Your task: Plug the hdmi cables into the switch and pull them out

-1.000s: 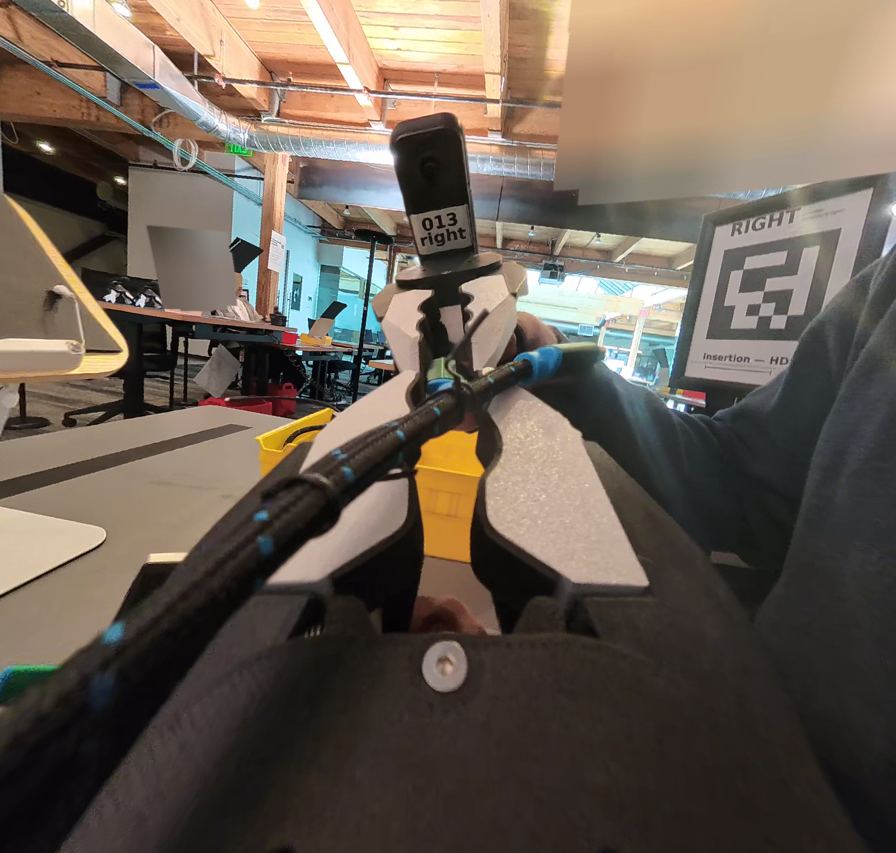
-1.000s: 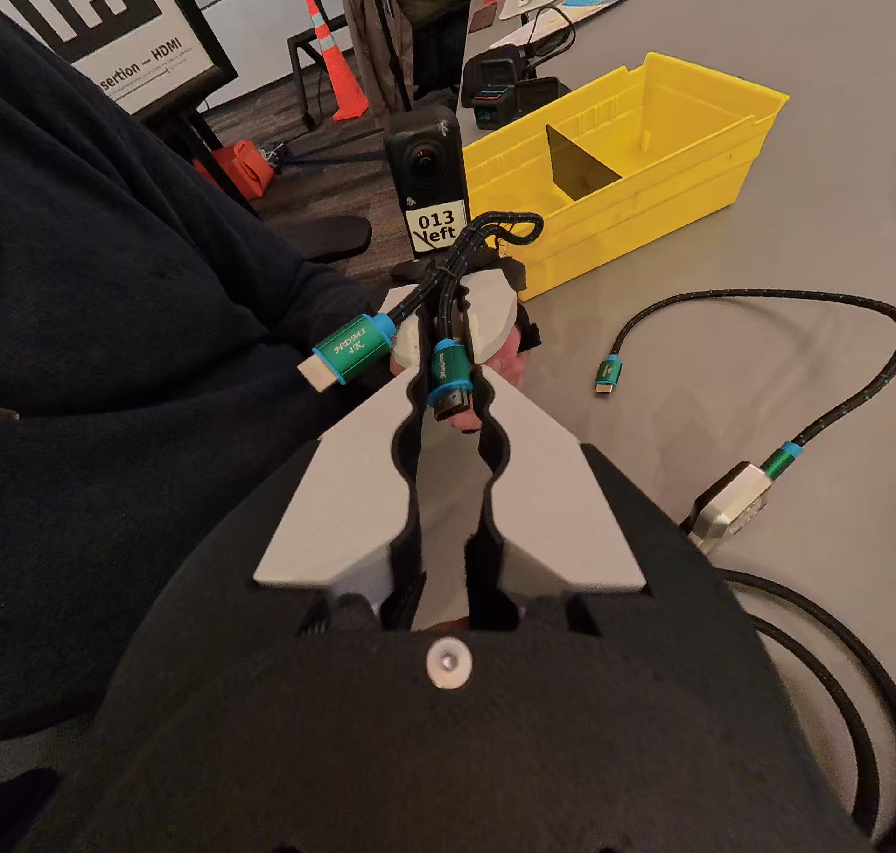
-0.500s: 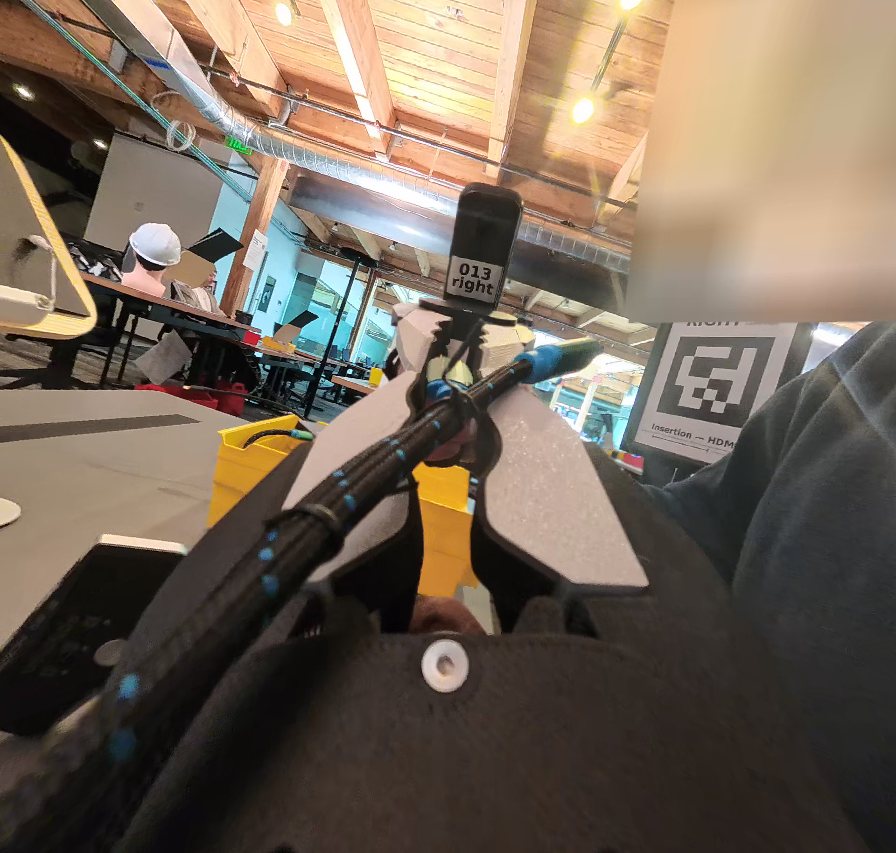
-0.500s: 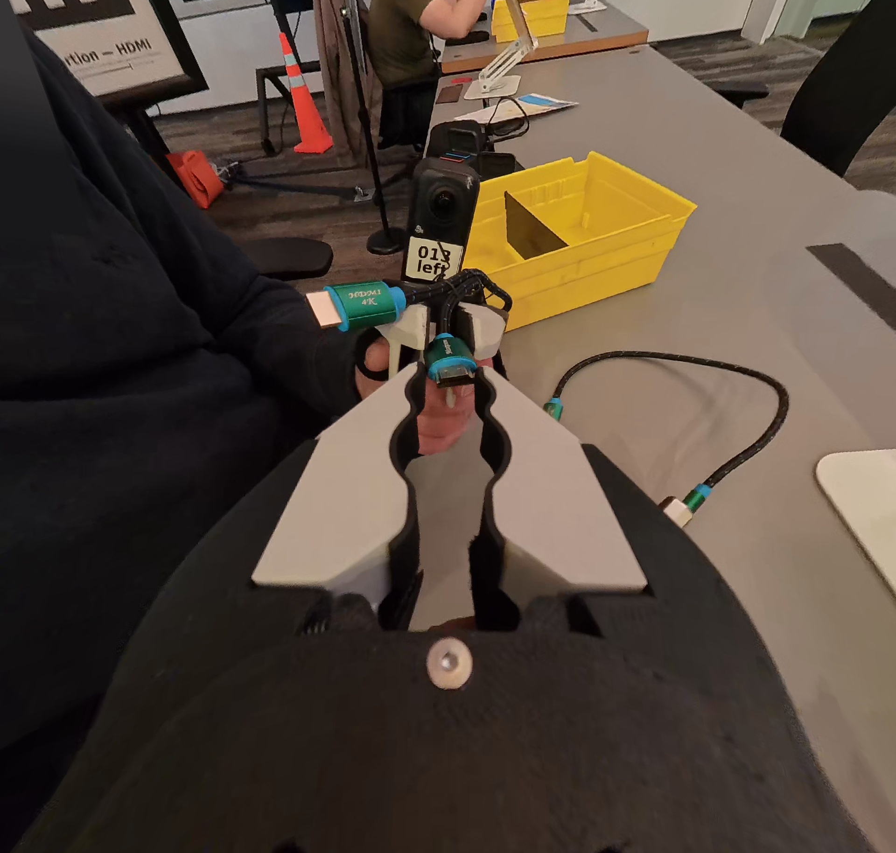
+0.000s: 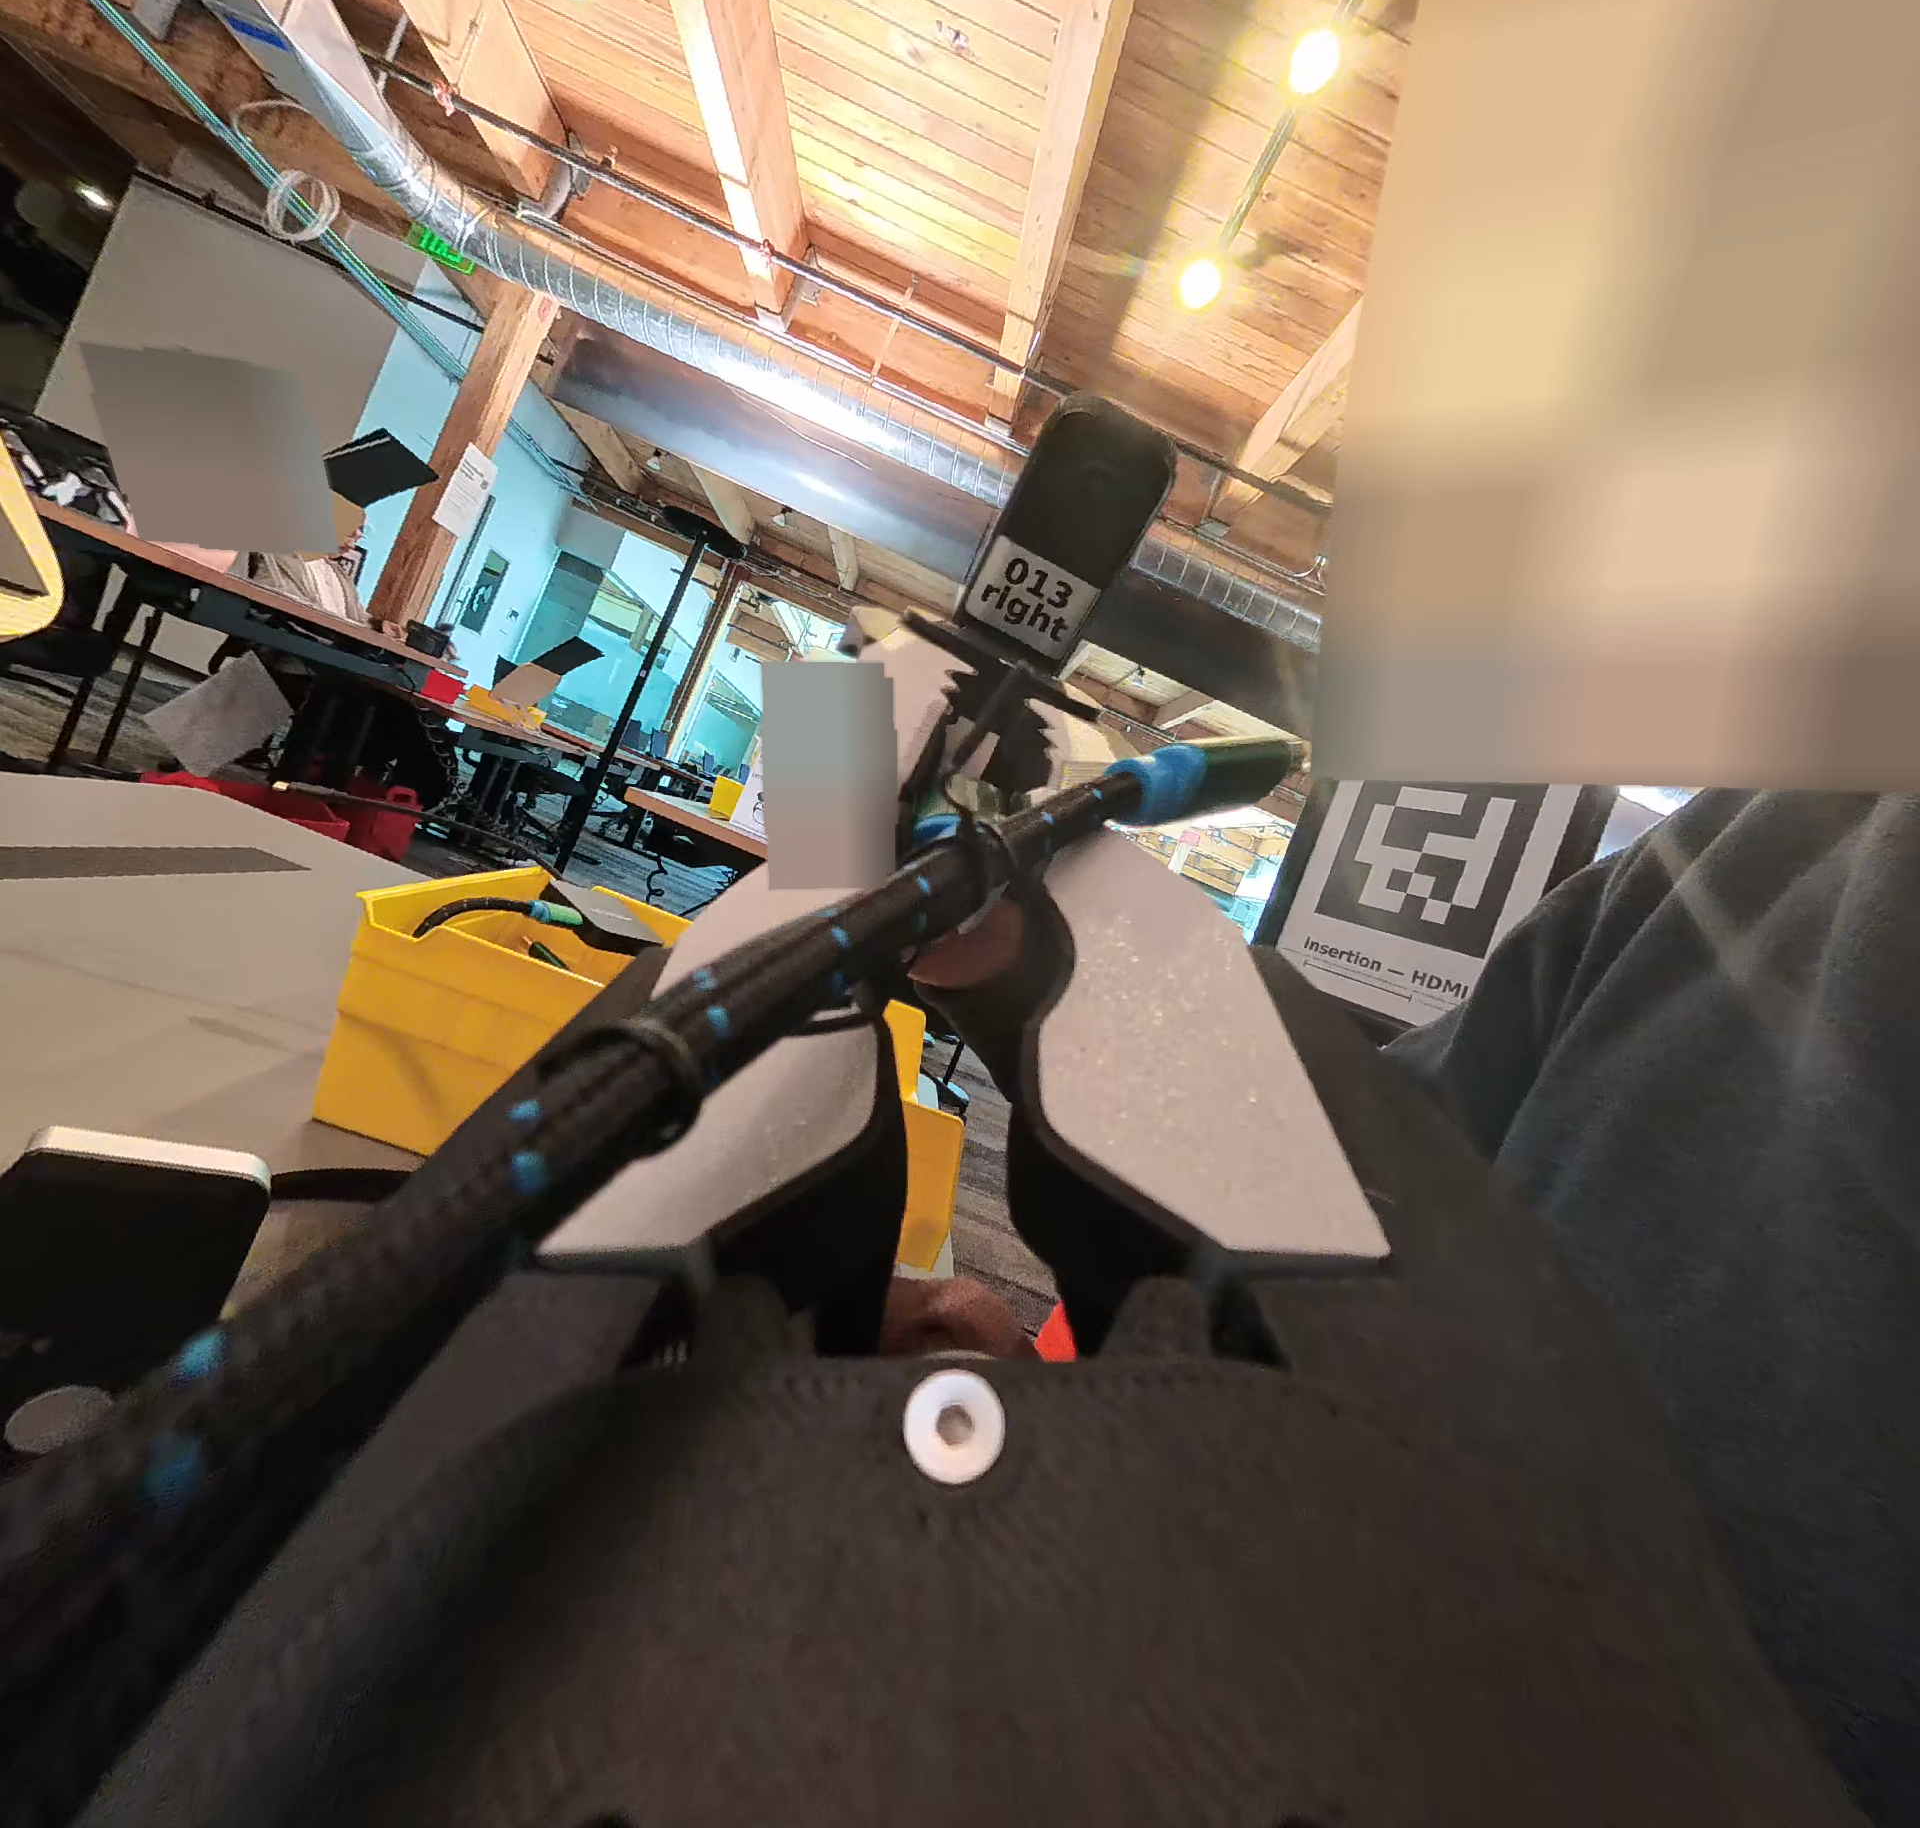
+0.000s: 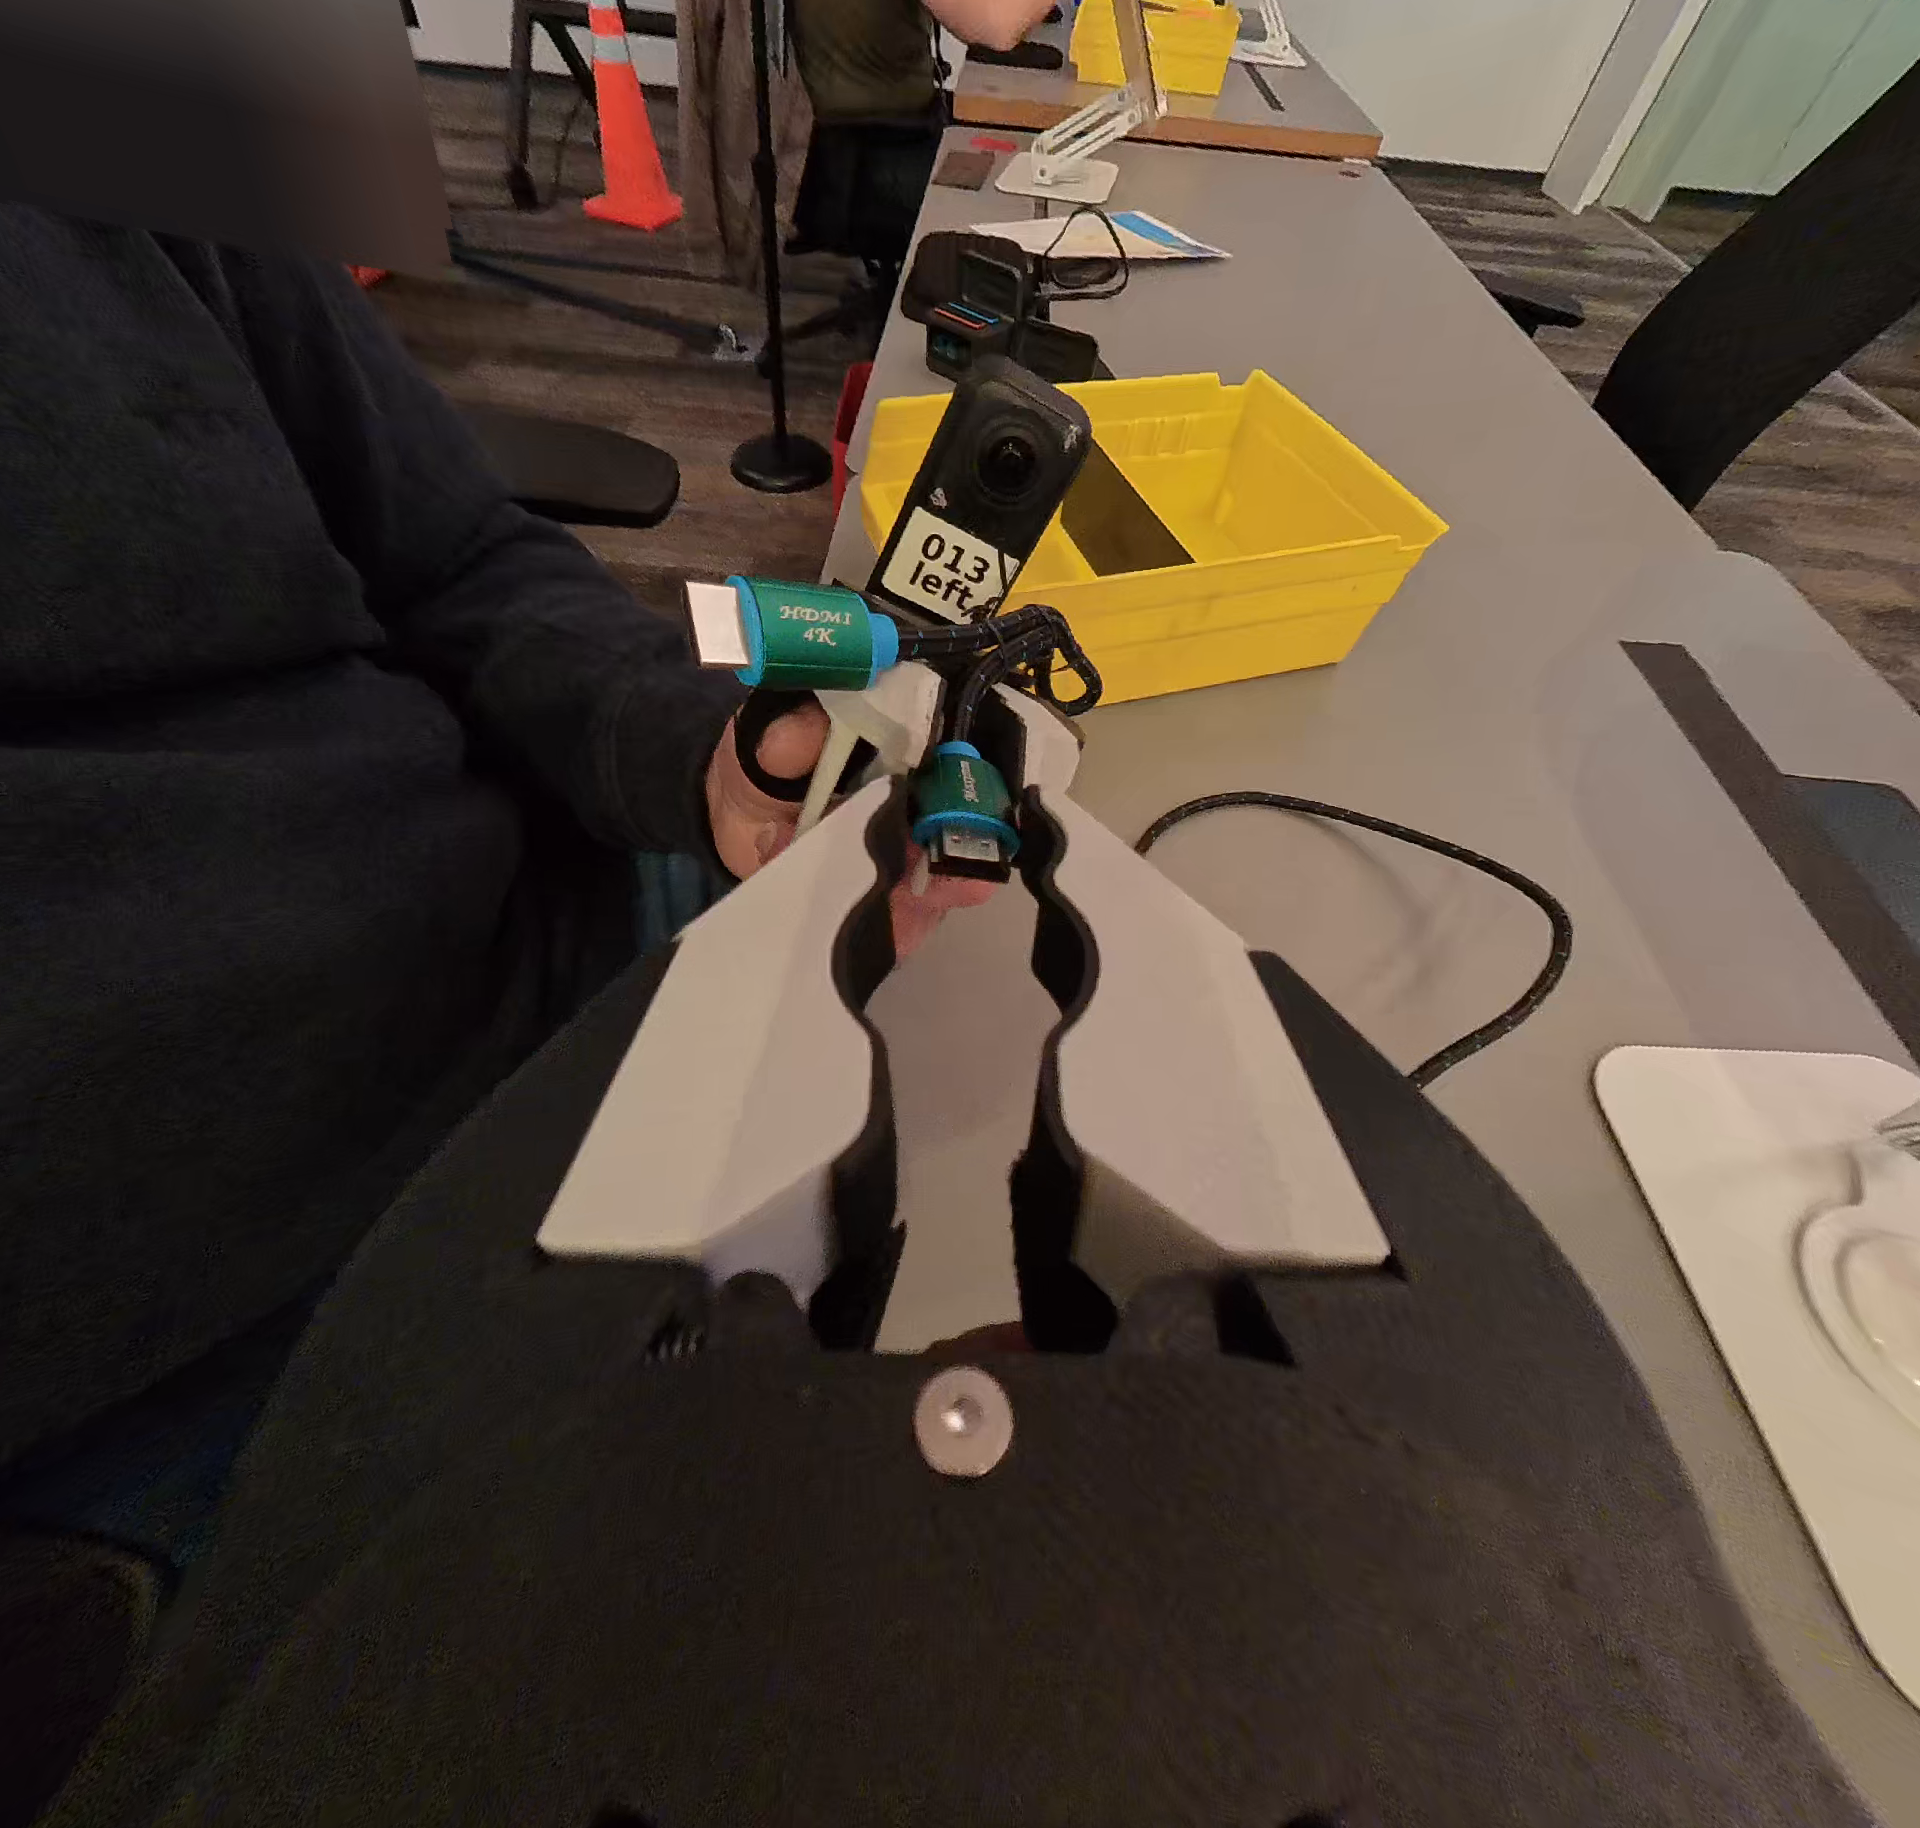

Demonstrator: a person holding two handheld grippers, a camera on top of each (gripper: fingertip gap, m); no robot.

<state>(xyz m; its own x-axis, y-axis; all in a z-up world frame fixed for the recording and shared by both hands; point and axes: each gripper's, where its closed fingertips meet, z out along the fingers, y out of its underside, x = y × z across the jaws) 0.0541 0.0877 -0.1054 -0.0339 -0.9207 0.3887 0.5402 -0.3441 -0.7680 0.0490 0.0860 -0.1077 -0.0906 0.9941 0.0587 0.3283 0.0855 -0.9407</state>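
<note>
Snagging was the main risk: the left gripper [image 5: 975,879] was clamped on a tied cable bundle [image 5: 665,1051], in front of the yellow bin [image 6: 1299,583] and on the person's side of it. Its two plugs stuck out at different angles. The large plug [image 6: 800,635] pointed away from the bin toward the person's dark sleeve [image 6: 312,687]. The small plug [image 6: 961,812] hung down just between the tips of the right gripper [image 6: 961,804], whose jaws stood narrowly apart and did not appear to pinch it yet.

If the right gripper closed off-centre, it could catch the braided cord instead of the plug body, or twist the plug so it met a port crooked. The tie around the bundle would probably leave little slack, so pulling one plug could drag the other along.

A second cable [image 6: 1455,874] looped loose on the worktop [image 6: 1507,428] on the near side of the bin, where it could be swept along. I could not pick out the switch with any certainty. A dark slab with a silver edge [image 5: 125,1207] lay near the bin, but I could not tell what it was.

From the left wrist, a cable end with a green plug [image 5: 488,911] seemed to lie in the bin beside its dark divider [image 6: 1127,531]. From the right wrist, the compartment beyond the divider looked bare, and the camera on the left gripper hid the nearer one.
</note>
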